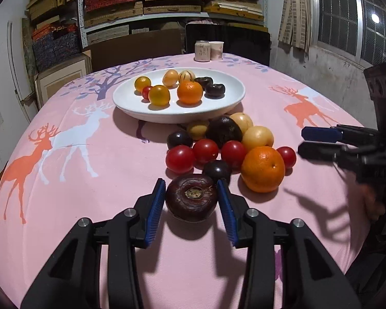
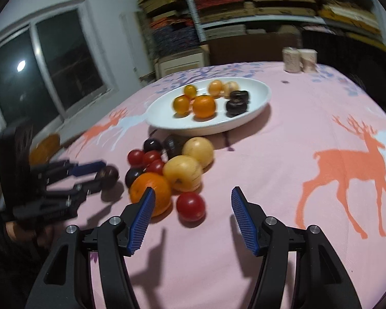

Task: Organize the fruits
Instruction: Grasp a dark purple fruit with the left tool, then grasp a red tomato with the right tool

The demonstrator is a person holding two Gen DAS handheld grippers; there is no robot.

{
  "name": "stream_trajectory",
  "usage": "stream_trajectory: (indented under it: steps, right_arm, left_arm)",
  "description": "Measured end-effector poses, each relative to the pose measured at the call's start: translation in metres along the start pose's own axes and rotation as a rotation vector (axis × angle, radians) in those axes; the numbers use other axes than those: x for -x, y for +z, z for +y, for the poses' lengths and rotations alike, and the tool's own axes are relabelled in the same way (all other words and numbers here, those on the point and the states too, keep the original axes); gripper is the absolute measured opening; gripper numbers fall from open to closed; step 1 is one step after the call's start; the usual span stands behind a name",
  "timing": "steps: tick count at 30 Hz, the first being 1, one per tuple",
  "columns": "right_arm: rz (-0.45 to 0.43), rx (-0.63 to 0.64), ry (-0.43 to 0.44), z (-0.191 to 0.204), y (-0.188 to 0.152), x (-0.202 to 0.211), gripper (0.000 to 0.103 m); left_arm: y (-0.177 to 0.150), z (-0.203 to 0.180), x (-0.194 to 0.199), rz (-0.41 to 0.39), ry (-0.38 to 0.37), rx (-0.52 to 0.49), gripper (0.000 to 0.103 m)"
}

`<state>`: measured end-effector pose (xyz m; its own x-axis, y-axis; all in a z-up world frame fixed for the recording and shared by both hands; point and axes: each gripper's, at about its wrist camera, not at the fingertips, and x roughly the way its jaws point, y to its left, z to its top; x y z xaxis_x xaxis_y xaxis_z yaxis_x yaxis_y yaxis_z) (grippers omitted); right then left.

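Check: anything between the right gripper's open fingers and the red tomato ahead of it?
No. In the right wrist view, only bare pink tablecloth separates the right gripper from the red tomato.

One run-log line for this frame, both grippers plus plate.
left gripper: fingers flank dark purple round fruit, contact unclear | right gripper: open, empty, near red tomato | white oval plate: partly filled

Glossy white ceramic-looking plate; matt pink printed cloth covering the surface; shiny red tomatoes; ribbed blue pads on matt black plastic.
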<state>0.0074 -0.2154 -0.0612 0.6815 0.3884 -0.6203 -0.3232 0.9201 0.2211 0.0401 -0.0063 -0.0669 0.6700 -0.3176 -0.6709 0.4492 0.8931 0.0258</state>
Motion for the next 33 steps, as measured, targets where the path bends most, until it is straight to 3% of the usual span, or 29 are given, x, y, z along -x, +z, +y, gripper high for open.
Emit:
stream_trajectory:
  steps: [3, 9, 16, 27, 30, 32, 33]
  right_arm:
    - [0.012, 0.068, -0.020, 0.013, -0.003, -0.001, 0.062]
    - [0.106, -0.021, -0.030, -0.003, -0.002, -0.013, 0.062]
    - [0.158, 0.034, -0.088, 0.007, -0.002, -0.026, 0.049]
    - [0.200, 0.060, -0.115, 0.013, 0.004, -0.037, 0.049]
    - [0.199, 0.071, -0.113, 0.014, 0.003, -0.036, 0.042]
    - [0.196, 0.087, -0.113, 0.017, 0.002, -0.036, 0.030]
    - [0.194, 0.091, -0.112, 0.018, 0.002, -0.036, 0.030]
  left_arm:
    - [0.000, -0.001, 0.001, -0.004, 0.004, -0.008, 0.040]
    - [0.000, 0.003, 0.000, 0.001, -0.006, 0.013, 0.040]
    - [-0.001, 0.003, 0.000, 0.002, -0.011, 0.020, 0.041]
    - [0.000, 0.002, -0.003, 0.015, -0.001, 0.014, 0.041]
    - [0.000, 0.002, -0.003, 0.017, 0.000, 0.016, 0.041]
    - [0.000, 0.002, -0.003, 0.016, 0.000, 0.016, 0.041]
    - [0.000, 0.002, -0.003, 0.015, 0.000, 0.018, 0.041]
